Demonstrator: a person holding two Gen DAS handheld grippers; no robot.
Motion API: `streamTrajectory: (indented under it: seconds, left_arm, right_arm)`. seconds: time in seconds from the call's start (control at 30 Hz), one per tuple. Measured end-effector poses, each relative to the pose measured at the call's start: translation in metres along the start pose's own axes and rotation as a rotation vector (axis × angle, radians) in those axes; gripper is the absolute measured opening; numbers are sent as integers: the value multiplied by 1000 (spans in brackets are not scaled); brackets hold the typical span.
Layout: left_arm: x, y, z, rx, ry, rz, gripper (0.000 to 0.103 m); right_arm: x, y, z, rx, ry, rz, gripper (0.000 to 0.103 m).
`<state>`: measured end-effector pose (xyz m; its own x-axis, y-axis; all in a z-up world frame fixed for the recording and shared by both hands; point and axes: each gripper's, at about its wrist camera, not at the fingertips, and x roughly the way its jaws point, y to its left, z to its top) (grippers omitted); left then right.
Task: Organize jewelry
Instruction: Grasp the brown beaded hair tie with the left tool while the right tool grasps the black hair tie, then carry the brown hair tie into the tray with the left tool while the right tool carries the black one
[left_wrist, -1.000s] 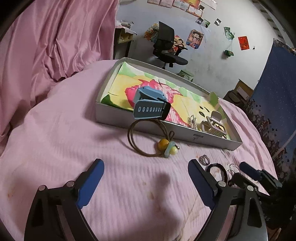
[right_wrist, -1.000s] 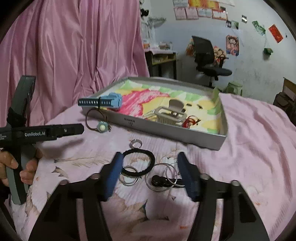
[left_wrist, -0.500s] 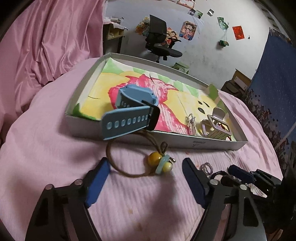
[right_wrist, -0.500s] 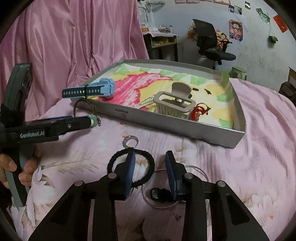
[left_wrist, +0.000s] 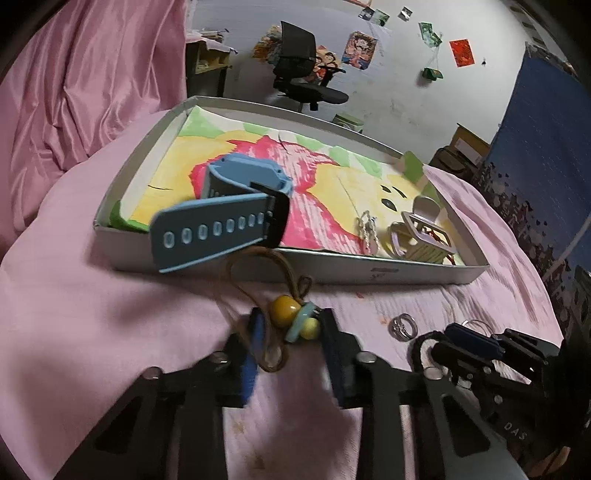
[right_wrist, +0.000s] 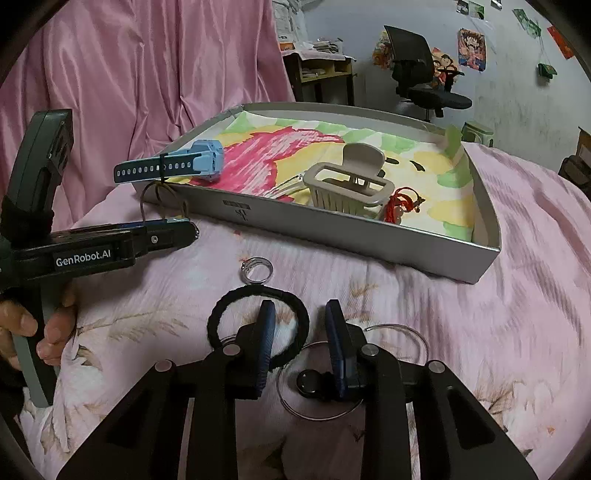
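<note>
On the bed before the tray (right_wrist: 369, 236), both hand-held grippers have just been closing — left (left_wrist: 291, 325) clamped on the beaded cord (left_wrist: 288, 314), right (right_wrist: 299, 332) straddling the black band (right_wrist: 258, 295), pads not yet pressing. Next: lift each into the tray.

Right gripper (right_wrist: 300, 334) over the loose rings — jaws just narrowed

One finger (right_wrist: 265, 341) sits inside the black hair tie (right_wrist: 236, 299); a small silver ring (right_wrist: 257, 270) lies beyond, before the grey tray (right_wrist: 369, 243).

Dim indoor light, fisheye-warped dark corners, and perhaps slight motion blur.
</note>
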<state>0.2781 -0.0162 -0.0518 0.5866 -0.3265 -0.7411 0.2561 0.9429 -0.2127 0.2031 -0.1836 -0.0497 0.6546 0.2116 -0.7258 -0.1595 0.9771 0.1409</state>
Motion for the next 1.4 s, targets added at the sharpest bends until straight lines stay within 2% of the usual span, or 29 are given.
streamTrajectory:
  seconds: [0.2, 0.57, 0.8, 1.1, 1.4]
  left_arm:
    - [-2, -2, -2, 5, -8, -15, 26]
    - [-30, -25, -9, 73, -86, -28, 26]
    - [-43, -34, -10, 108, -140, -32, 26]
    - [-63, -42, -1, 61, -214, -28, 26]
    - [-59, -47, 22, 28, -251, 4, 26]
  right_arm:
    - [1, -3, -2, 13, 6, 19, 8]
    - [-10, -8, -5, 28, -41, 73, 5]
    - [-31, -14, -5, 58, -150, 96, 5]
    - [-57, -29, 4, 125, -341, 70, 5]
    - [-56, -53, 19, 209, -417, 8, 5]
